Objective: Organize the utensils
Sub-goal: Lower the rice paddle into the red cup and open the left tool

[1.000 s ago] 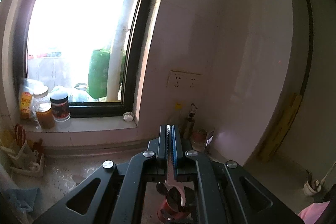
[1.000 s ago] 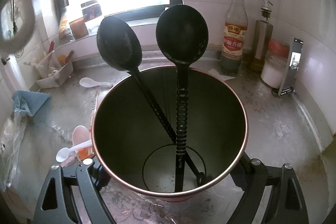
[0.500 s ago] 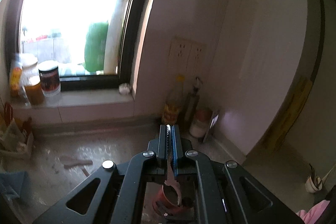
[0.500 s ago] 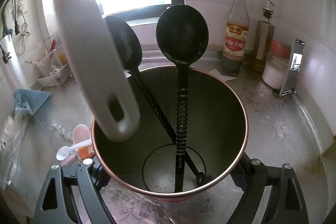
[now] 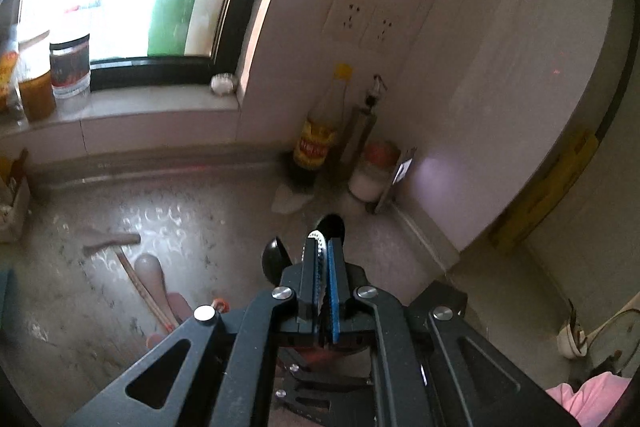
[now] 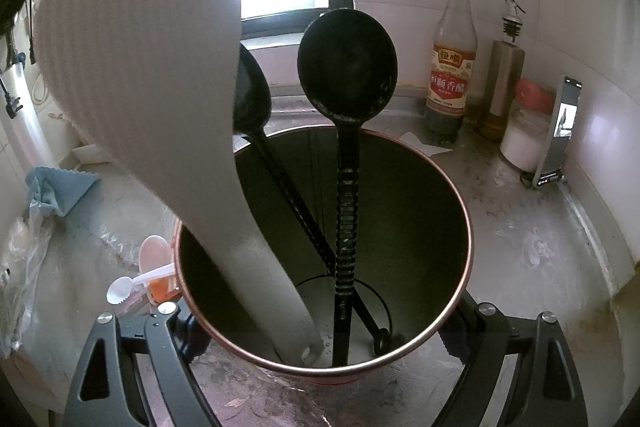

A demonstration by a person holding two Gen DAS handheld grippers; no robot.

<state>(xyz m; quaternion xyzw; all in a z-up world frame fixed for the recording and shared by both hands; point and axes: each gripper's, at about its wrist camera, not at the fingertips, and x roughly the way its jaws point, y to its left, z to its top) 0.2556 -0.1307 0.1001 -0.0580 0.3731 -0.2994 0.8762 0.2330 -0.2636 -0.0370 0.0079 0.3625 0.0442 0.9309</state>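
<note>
three spoons: they stand in the round can (image 6: 424, 291), two black ladles and one big white rice paddle (image 6: 160, 99).
paddle's way: its long line runs from top left down to the can's floor; the wide flat end is up, the thin handle end with a little hole is down, touching the bottom near the front wall.
black ladles: one (image 6: 347, 75) stands almost straight up, bowl on top; the other (image 6: 256, 95) leans to the left, half hidden behind the paddle. their handles cross low in the can.
left gripper (image 5: 323, 247): the two fingers are pressed together. a thin white edge shows between them. the paddle's top runs out of the right view, so it looks pinched there but i cannot be sure.
right gripper (image 6: 320, 347): the fingers are spread wide and hug the can on both sides.
how things look: the can is dark and smooth inside with a shiny copper rim. the paddle is pale plastic with fine ribs. the straight ladle's handle has rings like a screw.
counter (image 6: 520, 227): grey and speckled. a small white spoon (image 6: 124, 287) lies left of the can.
</note>
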